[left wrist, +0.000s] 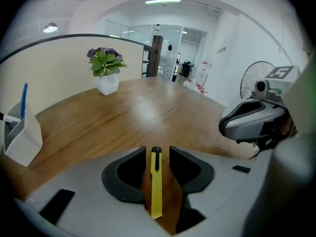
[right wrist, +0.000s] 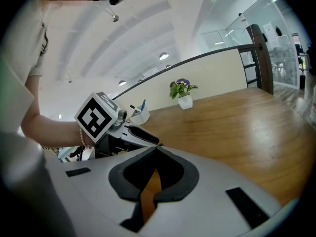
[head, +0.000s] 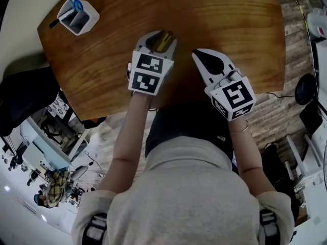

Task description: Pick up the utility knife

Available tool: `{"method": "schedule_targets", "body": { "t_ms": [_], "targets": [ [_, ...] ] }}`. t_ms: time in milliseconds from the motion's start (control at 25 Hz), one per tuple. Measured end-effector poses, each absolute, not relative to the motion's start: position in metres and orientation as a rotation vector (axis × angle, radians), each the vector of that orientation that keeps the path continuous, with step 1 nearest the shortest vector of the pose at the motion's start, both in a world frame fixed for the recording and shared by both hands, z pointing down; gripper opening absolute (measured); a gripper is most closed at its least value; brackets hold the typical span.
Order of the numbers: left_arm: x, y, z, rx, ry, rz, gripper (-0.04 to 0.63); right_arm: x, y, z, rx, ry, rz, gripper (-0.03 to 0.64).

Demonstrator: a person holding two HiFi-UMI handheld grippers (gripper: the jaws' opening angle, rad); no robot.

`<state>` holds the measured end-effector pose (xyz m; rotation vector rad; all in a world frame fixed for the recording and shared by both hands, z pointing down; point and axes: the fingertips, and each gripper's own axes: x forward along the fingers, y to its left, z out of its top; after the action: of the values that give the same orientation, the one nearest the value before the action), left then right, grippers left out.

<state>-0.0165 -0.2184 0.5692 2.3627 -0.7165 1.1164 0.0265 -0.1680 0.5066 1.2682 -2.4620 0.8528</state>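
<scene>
Wooden table [head: 230,29], ceiling strip light [left wrist: 163,2]

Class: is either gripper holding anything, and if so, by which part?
Nothing is held. The utility knife sits between the left gripper's open jaws, with a gap on each side; the right gripper is shut and empty.

No readable text, brand or number anywhere.

Head view: left marker cube [head: 148,73] and right marker cube [head: 234,97] carry black-and-white square code patterns only, no letters or digits. The right cube's top pattern also shows at the right edge of the left gripper view; one face of the left cube shows in the right gripper view, left of centre.

Wall plaques [left wrist: 220,49], upper right of the left gripper view: too small to read.

Dark print on the person's sleeve [right wrist: 43,37], upper left of the right gripper view: blurred, illegible.
</scene>
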Motion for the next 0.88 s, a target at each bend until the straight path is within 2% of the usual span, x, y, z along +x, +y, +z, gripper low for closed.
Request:
{"method": "schedule_targets", "body": {
  "t_ms": [200,360,880],
  "targets": [
    [-0.0166,-0.2154,0.5733,2.336,-0.723,1.139,0.127,0.0269,-0.1681,0.5078,1.275,-2.457,0.863,0.012],
    [-0.0215,-0.2209,0.5757,2.326,-0.774,1.147,0.064,0.0295,-0.1685,0.5106,1.280,-2.445,0.865,0.012],
    [-0.0215,-0.2201,0.5738,2.378,-0.724,1.152,0.075,0.0343,-0.1724,0.5071,1.284,-2.439,0.826,0.012]
  ]
}}
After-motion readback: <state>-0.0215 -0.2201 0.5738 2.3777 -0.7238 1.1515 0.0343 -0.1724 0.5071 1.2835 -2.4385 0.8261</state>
